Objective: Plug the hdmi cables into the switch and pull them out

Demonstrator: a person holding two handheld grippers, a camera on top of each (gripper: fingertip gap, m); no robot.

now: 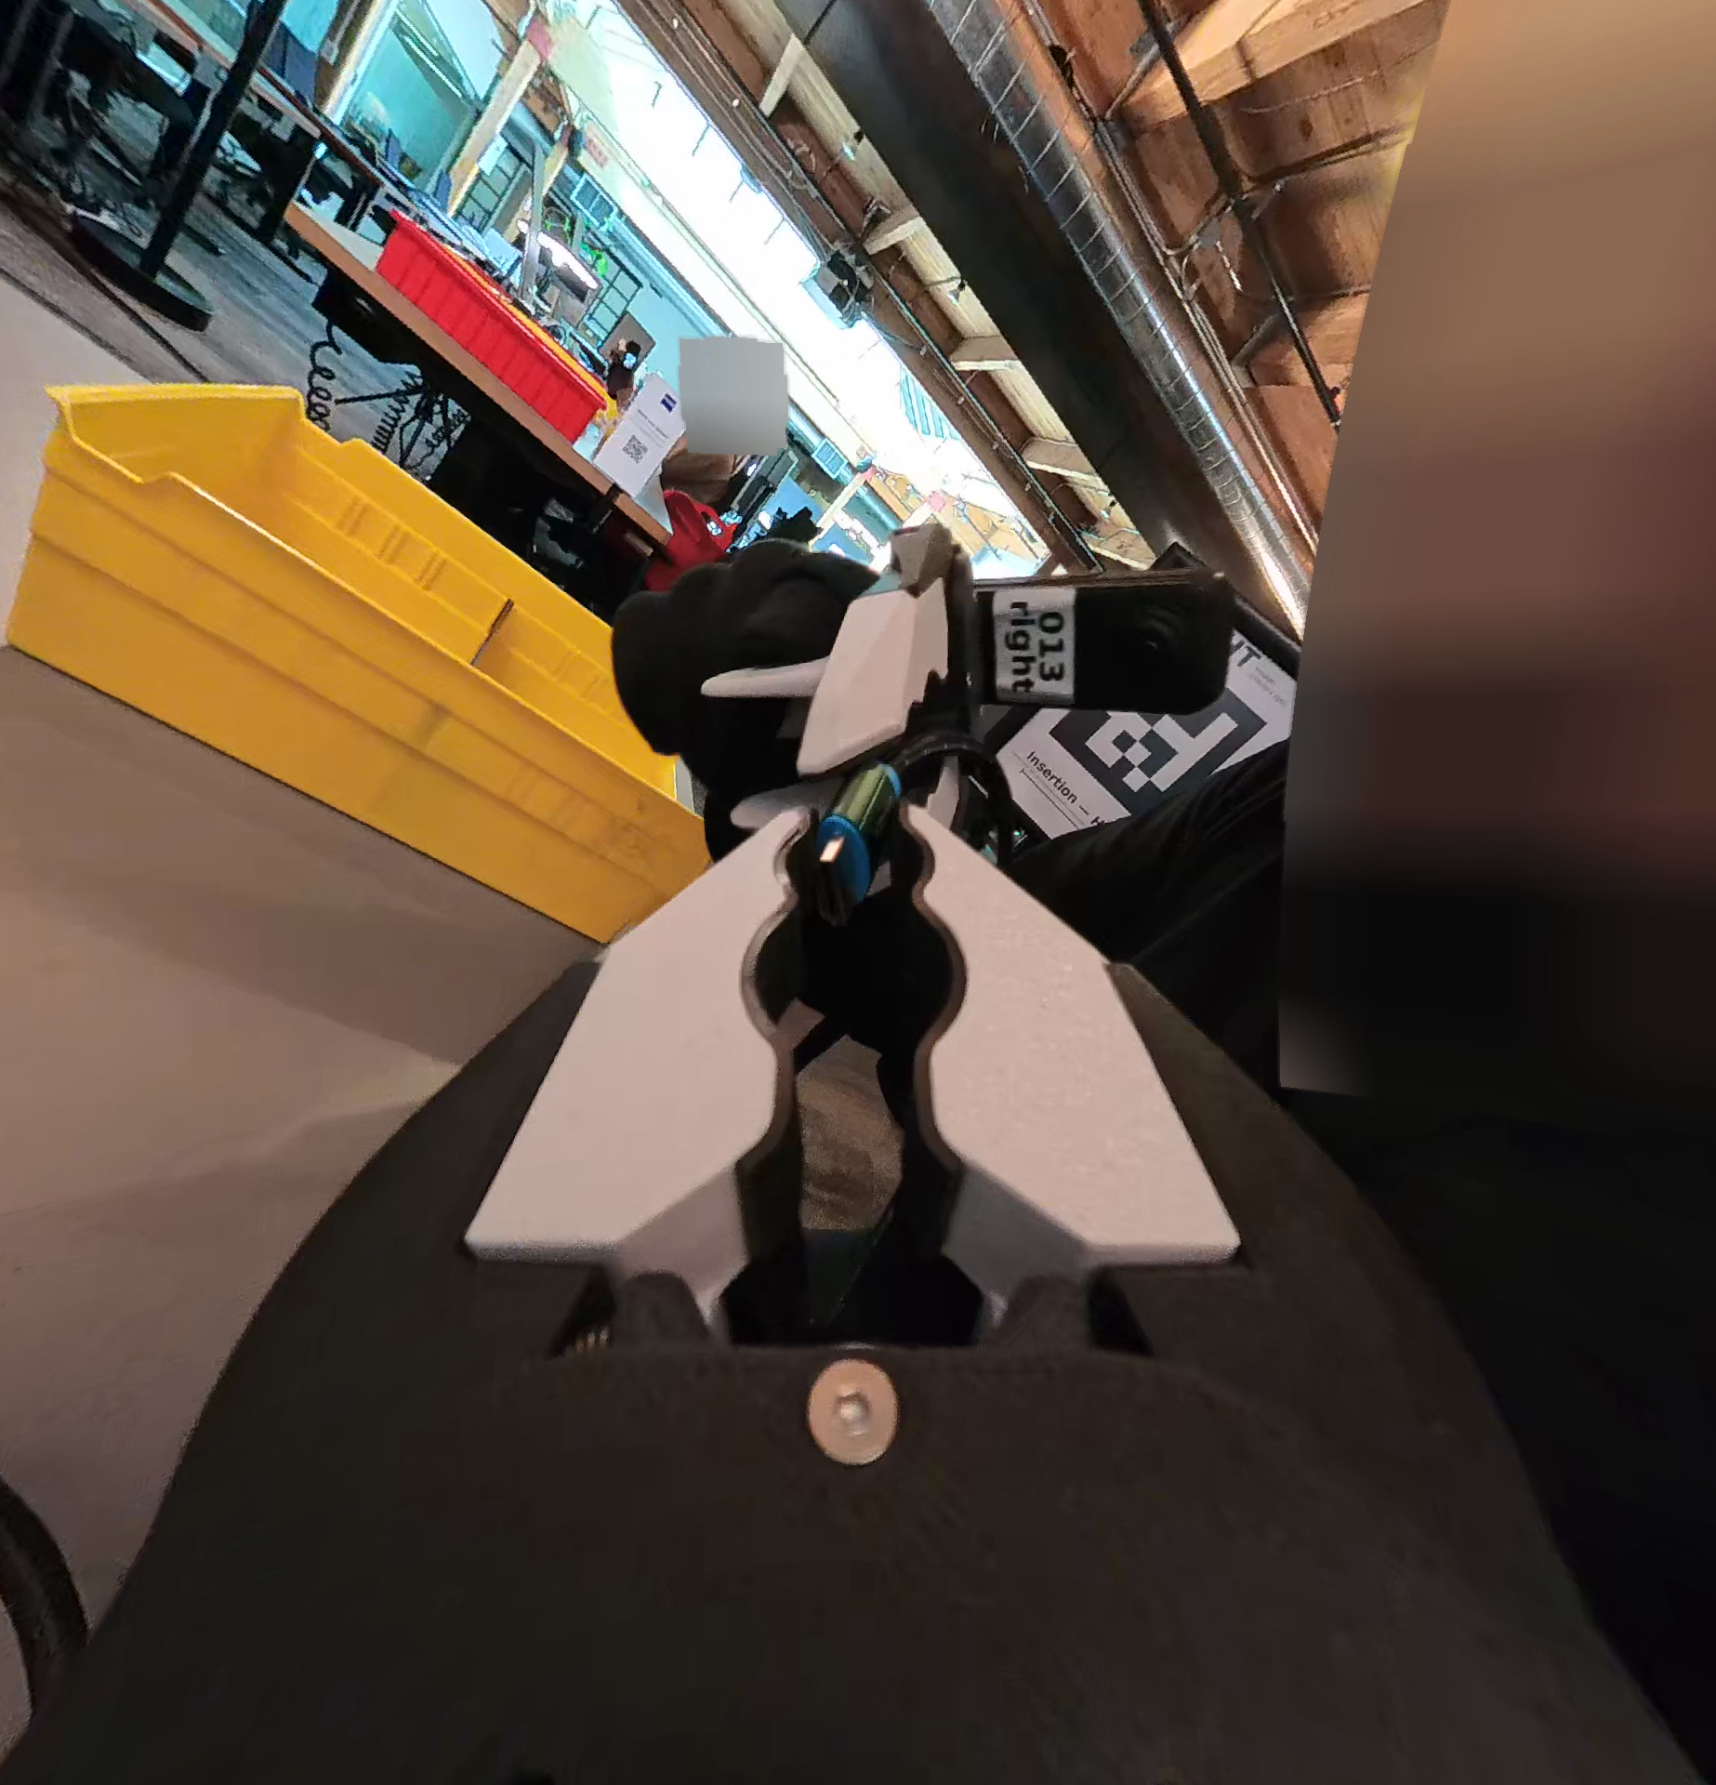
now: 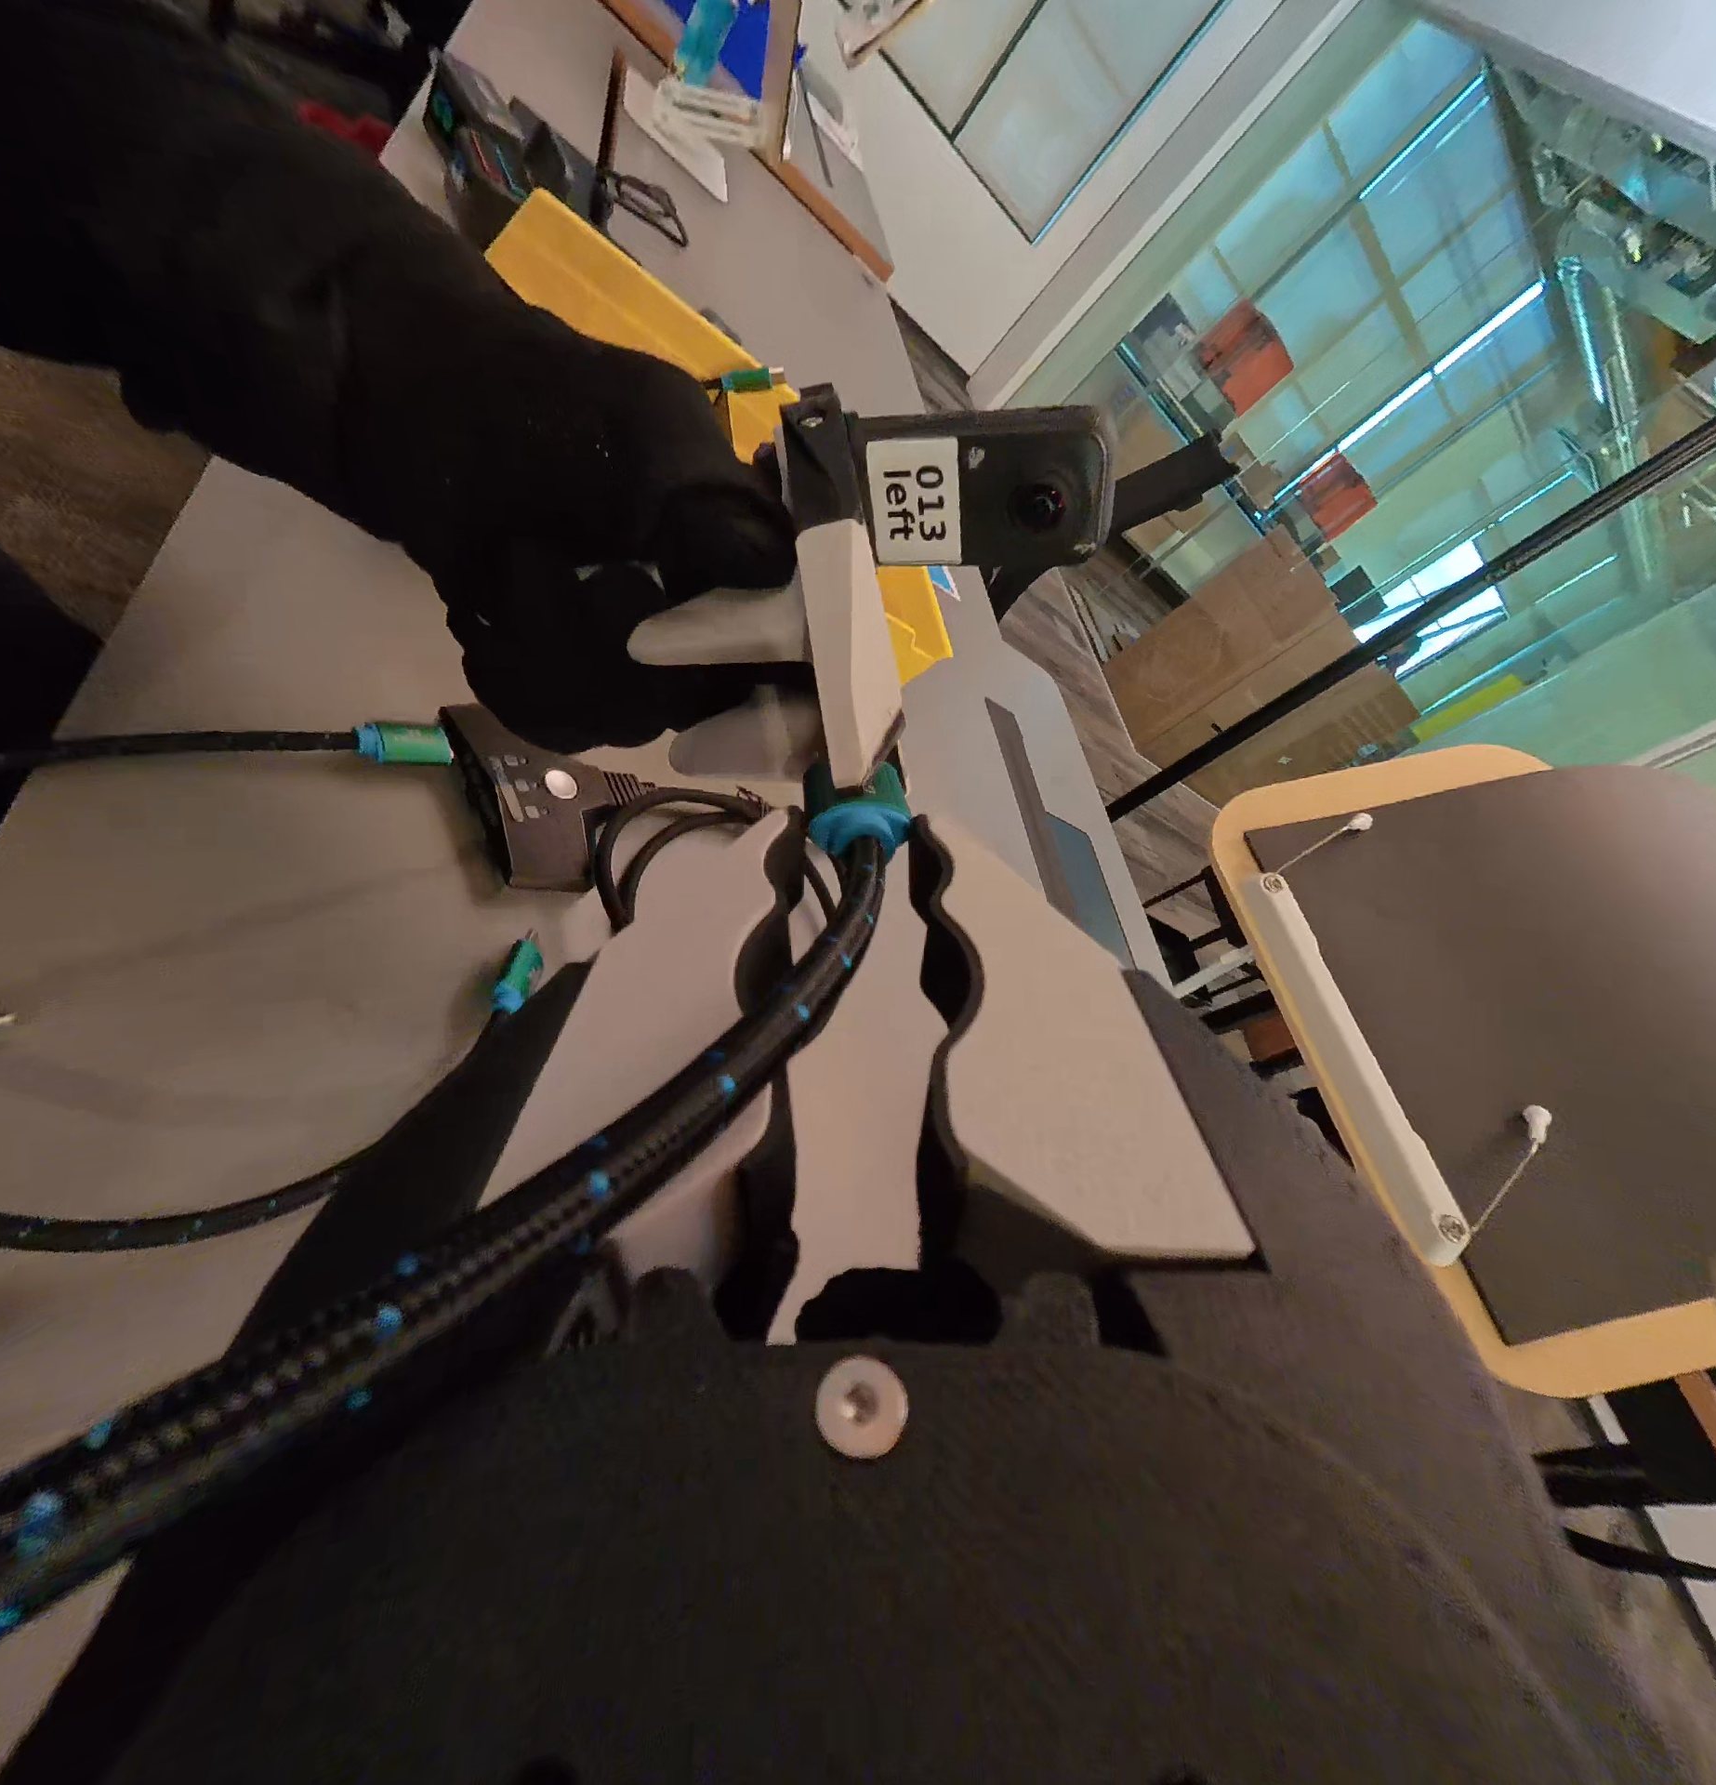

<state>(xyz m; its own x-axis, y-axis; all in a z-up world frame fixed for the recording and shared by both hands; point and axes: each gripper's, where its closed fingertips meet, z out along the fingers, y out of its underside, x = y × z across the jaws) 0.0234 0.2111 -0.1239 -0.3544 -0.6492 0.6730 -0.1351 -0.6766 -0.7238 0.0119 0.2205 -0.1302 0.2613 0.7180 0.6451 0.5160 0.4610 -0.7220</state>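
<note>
A black braided HDMI cable (image 2: 584,1188) ends in a green and blue plug (image 2: 852,802), held in the air above the grey table (image 2: 255,869). My right gripper (image 2: 852,833) is closed around the plug's blue collar, and the cable runs back between its fingers. My left gripper (image 2: 859,763), held by a black-gloved hand (image 2: 429,415), pinches the green end from above. In the left wrist view the plug (image 1: 843,855) sits between my left gripper's tips (image 1: 854,831), with the right gripper (image 1: 840,763) just beyond. The black switch (image 2: 535,811) lies on the table with another green plug (image 2: 405,744) in it.
A yellow bin (image 1: 304,618) stands on the table to the left and also shows behind the left gripper (image 2: 622,290). A loose green plug (image 2: 516,976) lies near the switch. A tan-edged black board (image 2: 1511,1014) is at the right. A marker sheet (image 1: 1134,763) lies beyond the grippers.
</note>
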